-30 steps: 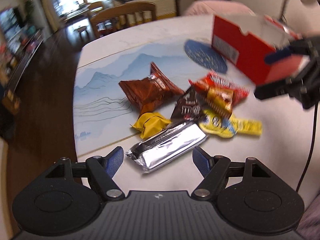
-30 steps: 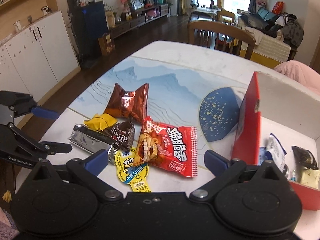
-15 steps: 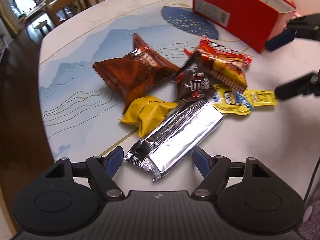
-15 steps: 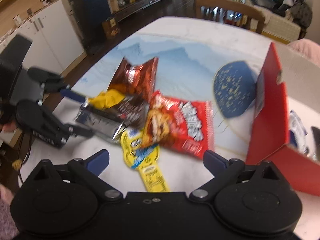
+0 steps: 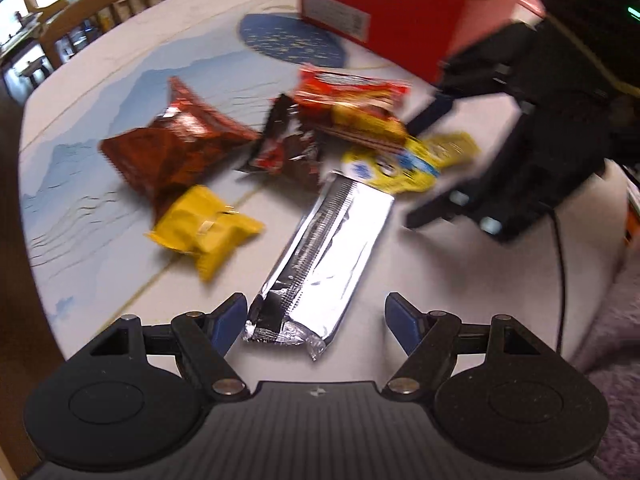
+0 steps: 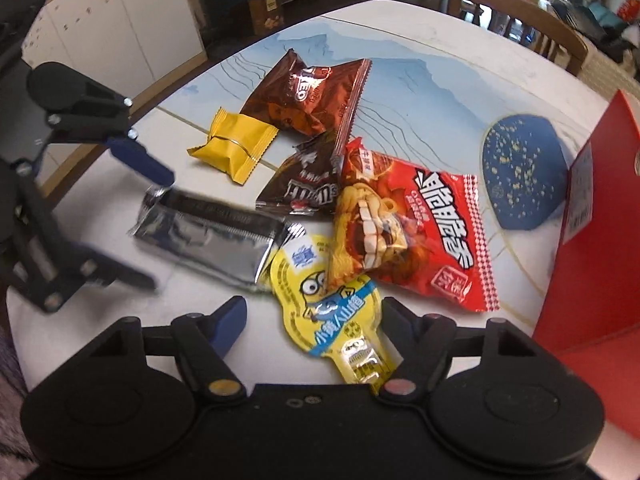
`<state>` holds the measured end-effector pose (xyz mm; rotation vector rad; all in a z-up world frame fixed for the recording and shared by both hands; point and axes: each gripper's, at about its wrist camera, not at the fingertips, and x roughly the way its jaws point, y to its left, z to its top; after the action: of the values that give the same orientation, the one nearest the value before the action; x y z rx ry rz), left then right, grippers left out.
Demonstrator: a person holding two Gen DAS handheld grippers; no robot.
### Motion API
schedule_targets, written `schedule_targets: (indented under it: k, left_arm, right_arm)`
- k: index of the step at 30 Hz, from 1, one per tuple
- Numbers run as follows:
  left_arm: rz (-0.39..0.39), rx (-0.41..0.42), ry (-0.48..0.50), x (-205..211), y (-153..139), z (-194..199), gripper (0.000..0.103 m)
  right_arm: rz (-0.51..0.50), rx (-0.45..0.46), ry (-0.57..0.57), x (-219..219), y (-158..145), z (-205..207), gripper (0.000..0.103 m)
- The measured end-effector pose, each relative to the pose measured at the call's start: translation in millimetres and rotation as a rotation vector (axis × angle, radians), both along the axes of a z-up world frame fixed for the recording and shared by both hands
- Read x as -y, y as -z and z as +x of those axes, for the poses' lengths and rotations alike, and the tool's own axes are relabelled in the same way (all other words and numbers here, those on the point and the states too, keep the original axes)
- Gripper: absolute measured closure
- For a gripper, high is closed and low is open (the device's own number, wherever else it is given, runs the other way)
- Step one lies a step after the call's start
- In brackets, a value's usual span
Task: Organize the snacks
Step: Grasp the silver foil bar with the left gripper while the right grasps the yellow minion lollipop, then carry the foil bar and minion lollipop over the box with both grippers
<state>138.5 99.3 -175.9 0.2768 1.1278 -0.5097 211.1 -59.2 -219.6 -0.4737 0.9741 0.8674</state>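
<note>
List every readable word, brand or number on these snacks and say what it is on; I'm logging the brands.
"OREO": brown pack, partly creased.
"m&m's": dark brown bag, seen upside down.
Large white Chinese characters: red bag; I cannot transcribe them reliably.
Chinese text on the yellow Minion pouch: blurred.
White label on the red box: too small.
Silver bar: none.

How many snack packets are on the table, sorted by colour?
Brown: 2, the big brown packet and the dark chocolate bag
Yellow: 2, the small yellow packet and the yellow cartoon pouch
Red: 1, the red noodle bag
Silver: 1, the silver bar
Total: 6
</note>
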Motion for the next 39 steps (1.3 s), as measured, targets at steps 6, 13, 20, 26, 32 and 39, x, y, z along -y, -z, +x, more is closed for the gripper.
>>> schedule_targets:
  k: [6,13,20,26,32,39]
  left_arm:
    - [0.005,0.025,0.017,12,-4,-1,0.027]
    - [0.061,0.040,0.014,22,6,11,0.028]
    - [0.062,0.036,-0.036,34,8,9,0.048]
    - [0.059,0.041,-0.129,41,7,0,0.054]
    - [0.008,0.013,-0.286,39,4,-9,0.056]
    - [-0.072,-0.021,-0.427,34,-4,-16,0.059]
  right_arm:
    - [-0.005,0.032,-0.043,4,-3,3,0.052]
    - [-0.005,0.048,-0.043,9,-2,-4,0.052]
    - [-0.007,0.052,-0.028,14,-2,-12,0.052]
    - [0.002,0.034,0.039,25,-4,-16,0.052]
    - [0.013,0.019,0.118,42,-9,-28,0.052]
    - [0.046,0.029,0.203,63,-29,-37,0.052]
